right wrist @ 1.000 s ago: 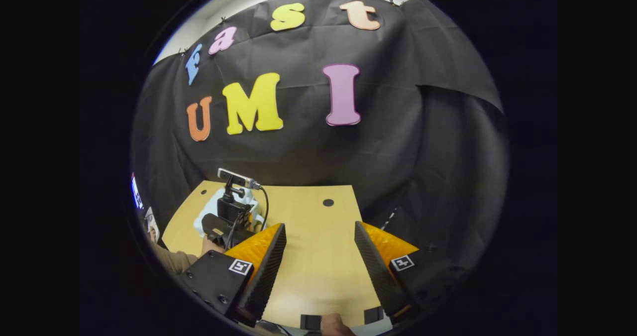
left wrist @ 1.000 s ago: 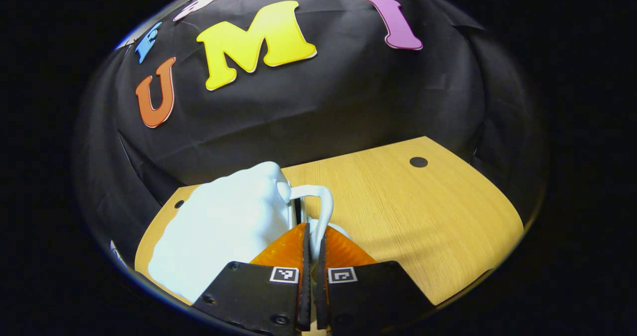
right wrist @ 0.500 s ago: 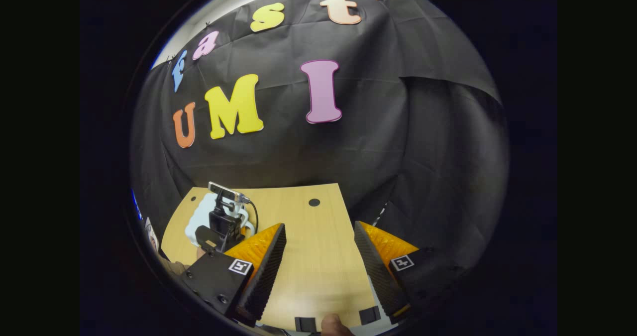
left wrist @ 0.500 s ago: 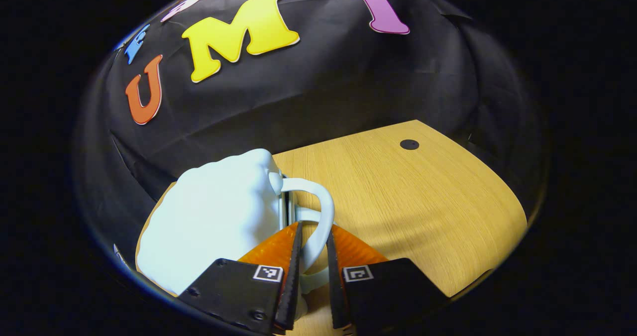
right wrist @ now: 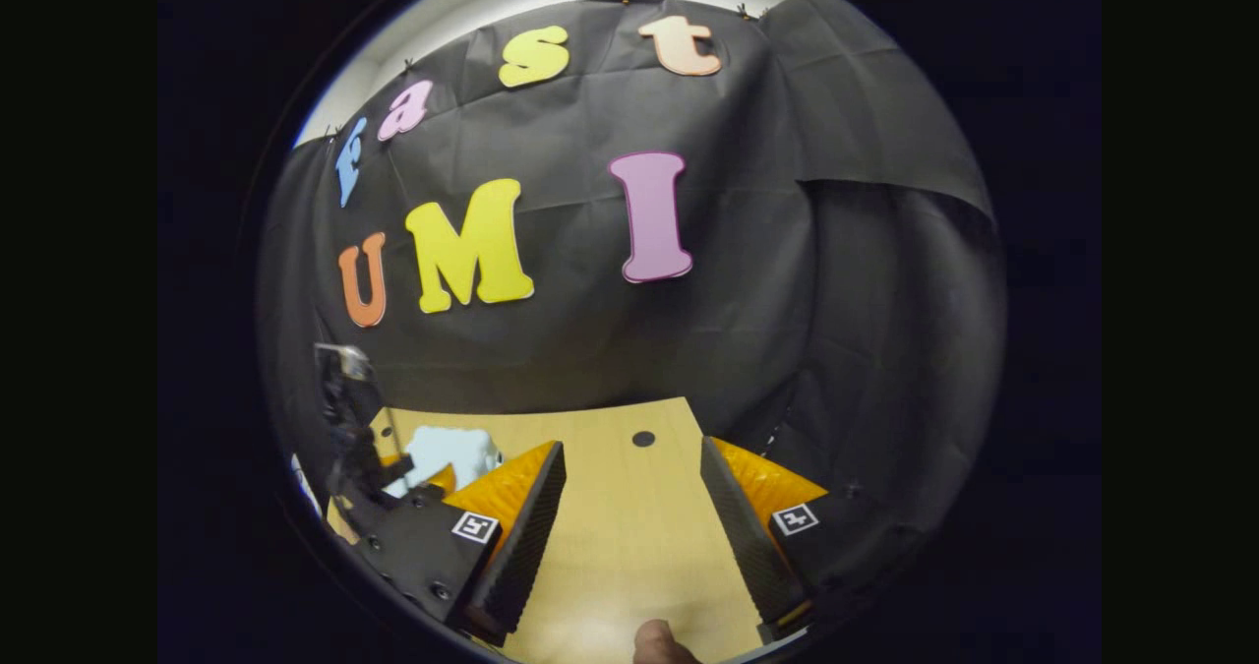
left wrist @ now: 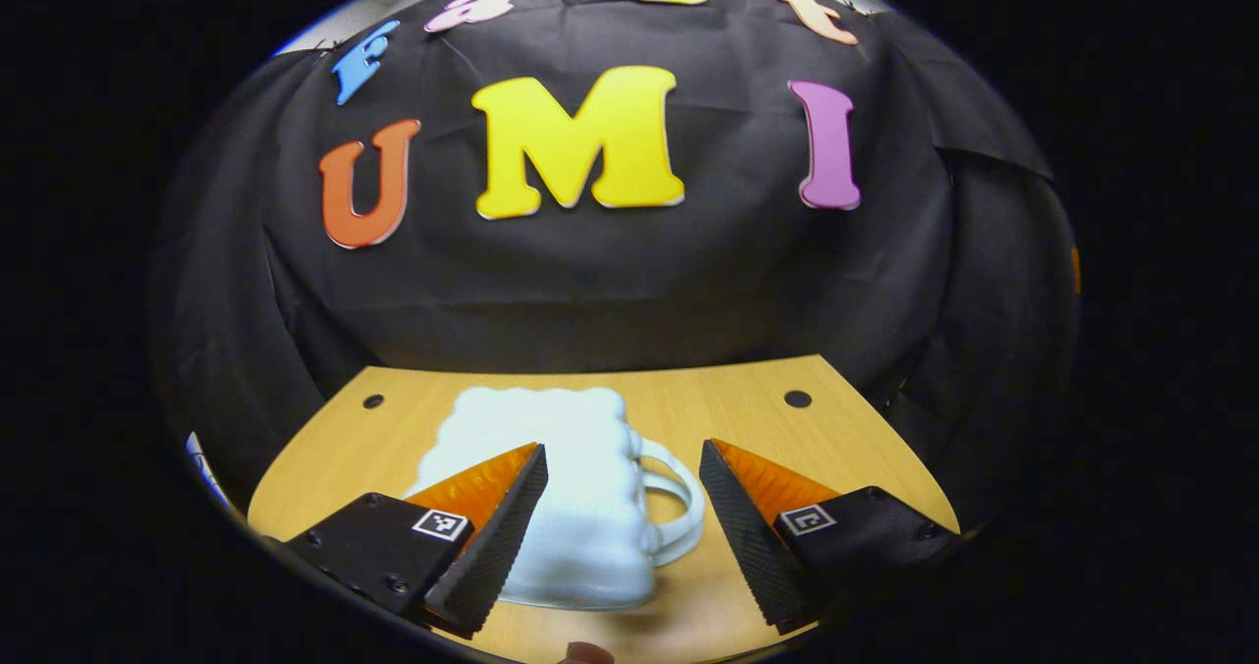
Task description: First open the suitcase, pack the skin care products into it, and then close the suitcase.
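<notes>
Left gripper: jaws spread wide, nothing between the fingers, hovering over the tabletop's near edge. Suitcase, pale and small, lid shut, lies on the tabletop's left half, just beyond the fingertips; its handle sticks out to the right, free of both fingers.

Right gripper: jaws spread, empty, above bare wood toward the right side of the tabletop. Suitcase sits toward the left edge, the left gripper close beside it.
</notes>
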### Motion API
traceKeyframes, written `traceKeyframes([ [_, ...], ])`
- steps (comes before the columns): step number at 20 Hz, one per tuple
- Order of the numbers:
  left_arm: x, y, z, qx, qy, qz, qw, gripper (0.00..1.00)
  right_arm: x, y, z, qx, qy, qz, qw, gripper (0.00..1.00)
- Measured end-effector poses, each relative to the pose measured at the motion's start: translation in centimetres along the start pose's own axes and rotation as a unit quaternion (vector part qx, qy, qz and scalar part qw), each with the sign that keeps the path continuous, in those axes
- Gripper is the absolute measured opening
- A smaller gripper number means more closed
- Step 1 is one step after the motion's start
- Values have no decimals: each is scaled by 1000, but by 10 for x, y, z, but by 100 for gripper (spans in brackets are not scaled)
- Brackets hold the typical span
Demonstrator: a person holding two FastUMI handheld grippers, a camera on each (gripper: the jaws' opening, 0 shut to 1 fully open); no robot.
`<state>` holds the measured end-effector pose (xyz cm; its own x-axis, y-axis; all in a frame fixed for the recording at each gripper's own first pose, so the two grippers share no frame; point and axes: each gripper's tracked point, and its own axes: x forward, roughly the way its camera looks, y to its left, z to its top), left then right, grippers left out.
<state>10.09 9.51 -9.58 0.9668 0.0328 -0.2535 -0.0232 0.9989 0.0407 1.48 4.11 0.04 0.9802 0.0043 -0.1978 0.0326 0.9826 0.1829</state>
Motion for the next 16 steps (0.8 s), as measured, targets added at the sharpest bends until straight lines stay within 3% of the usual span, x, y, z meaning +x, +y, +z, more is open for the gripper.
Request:
traceKeyframes([
  [5,-61,96,68,8,-83,38,996,98,9,78,3,-6,-19,24,1000,79],
  [8,-85,135,94,7,-113,48,992,99,8,126,-2,-17,-33,43,998,82],
  [16,-114,166,112,30,-159,28,986,98,-23,216,7,-68,-79,84,991,82],
])
